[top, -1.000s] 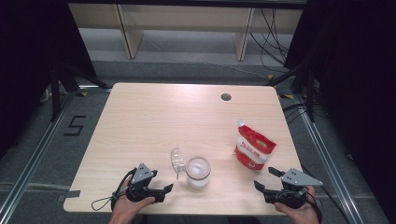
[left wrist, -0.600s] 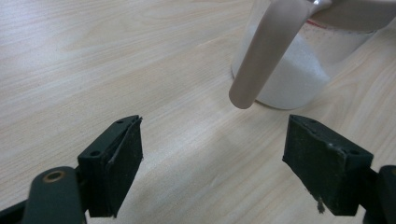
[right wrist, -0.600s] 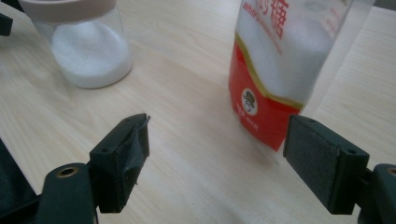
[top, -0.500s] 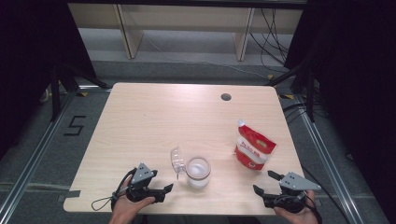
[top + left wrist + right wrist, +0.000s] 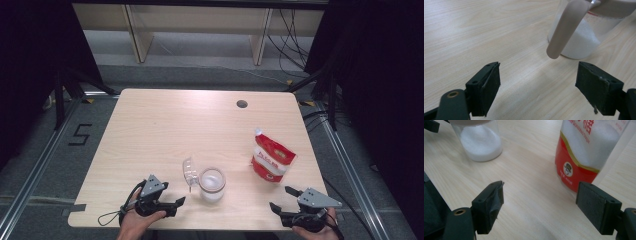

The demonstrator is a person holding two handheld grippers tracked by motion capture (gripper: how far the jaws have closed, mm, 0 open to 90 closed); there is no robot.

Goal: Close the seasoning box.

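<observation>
Two grippers wait at the near edge of the table (image 5: 150, 120), one at each side of the work, and neither holds anything. The left gripper (image 5: 176, 205) has its jaws wide apart and aimed rightward at the jar (image 5: 212, 183), which stands just beyond them near the middle of the near edge. In the left gripper view the jaws frame bare wood, with the jar's base up and to the right, so a short push forward and right would put the glass between the pads; that seems to be why the hand rests there.

The jar is open and partly filled with white grains. Its clear lid (image 5: 190, 171) hangs off the left side, tipped up out of the way, and a pale handle (image 5: 566, 27), likely a scoop's, leans out over the rim toward the left gripper, though I cannot tell what its far end looks like.

The right gripper (image 5: 281, 200) also has its jaws spread, pointing left and far toward the bag (image 5: 271, 157). The bag, red and white, stands just to the right of the jar and apart from it, its top pointing to the far side. In the right gripper view the bag (image 5: 584, 155) sits to the right and the jar (image 5: 480, 142) to the left, so this hand looks placed to take the bag while the other steadies the jar for filling.
</observation>
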